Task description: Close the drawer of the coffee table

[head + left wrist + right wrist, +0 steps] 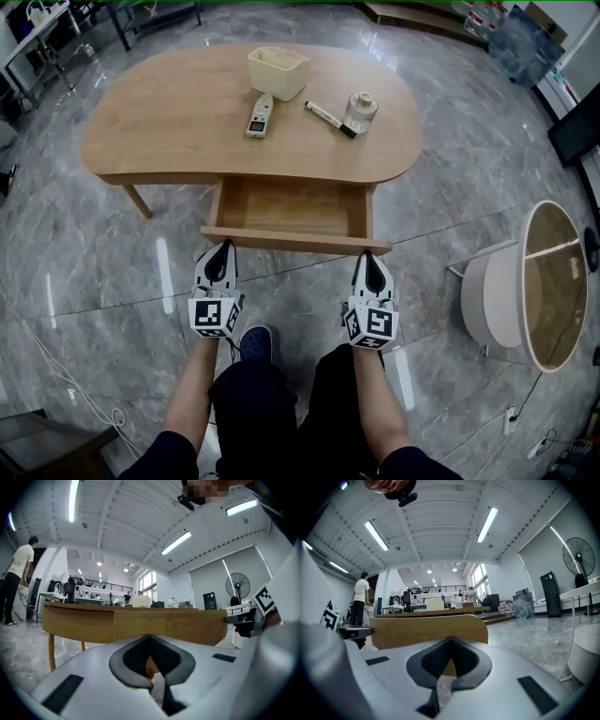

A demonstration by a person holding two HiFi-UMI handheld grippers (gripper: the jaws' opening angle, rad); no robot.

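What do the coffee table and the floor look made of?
Coffee table: looks like light wood or veneer, matte, with visible grain. Floor: grey marble-look stone or tile, polished; veining and lamp reflections show.

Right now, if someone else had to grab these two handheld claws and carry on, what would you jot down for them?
Left gripper: jaws shut, holding nothing, tip at the left end of the drawer's front panel.
Right gripper: jaws shut, holding nothing, tip at the right end of that panel.
Drawer: pulled well out of the coffee table; it looks empty inside.
Done: both grippers are lined up at the front panel. I cannot tell whether they actually touch it.
Left: the drawer is not closed. Probably push both grippers forward evenly until the front sits flush under the tabletop.
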